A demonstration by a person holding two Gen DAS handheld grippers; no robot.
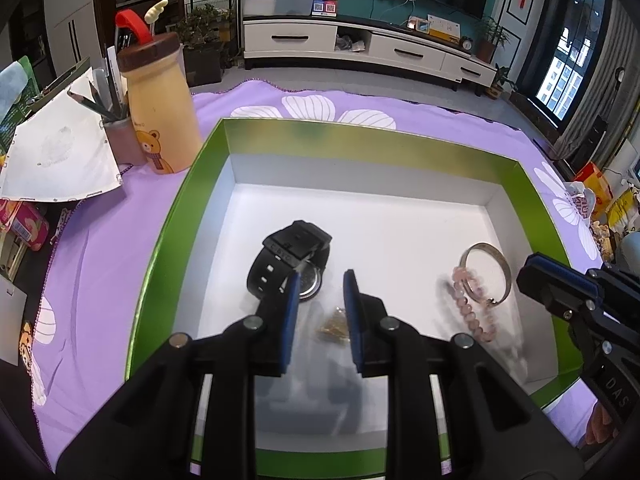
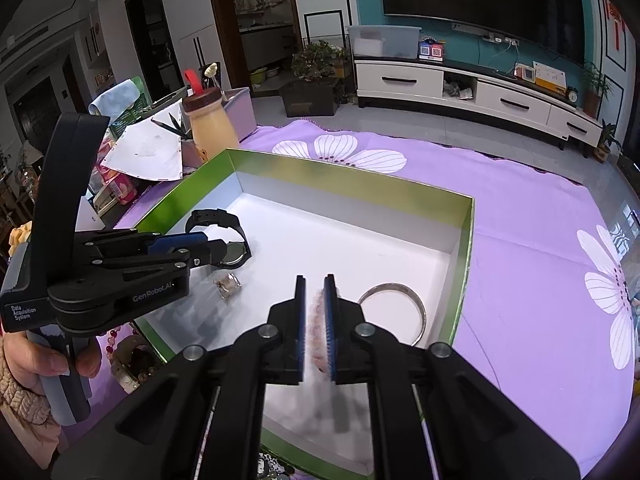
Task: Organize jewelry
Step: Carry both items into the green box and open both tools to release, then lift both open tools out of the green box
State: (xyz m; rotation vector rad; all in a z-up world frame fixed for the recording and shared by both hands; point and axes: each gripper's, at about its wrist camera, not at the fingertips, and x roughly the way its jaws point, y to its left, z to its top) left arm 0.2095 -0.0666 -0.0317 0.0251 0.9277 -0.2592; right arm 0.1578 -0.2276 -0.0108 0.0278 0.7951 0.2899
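- Pink bead bracelet (image 2: 316, 320) lies blurred between the narrowly parted right gripper (image 2: 315, 328) pads, inside the green-rimmed box (image 2: 466, 248).
- Lower gently before releasing, clear of the metal bangle (image 2: 416, 308).
- Left gripper (image 1: 320, 316) hangs partly open over the gold trinket bag (image 1: 334, 326).

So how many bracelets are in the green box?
2. The silver bangle lies near the box's right wall. The pink bead bracelet overlaps its near edge, blurred, with the right hand-held gripper around it. More beads lie outside the box; others may be hidden.
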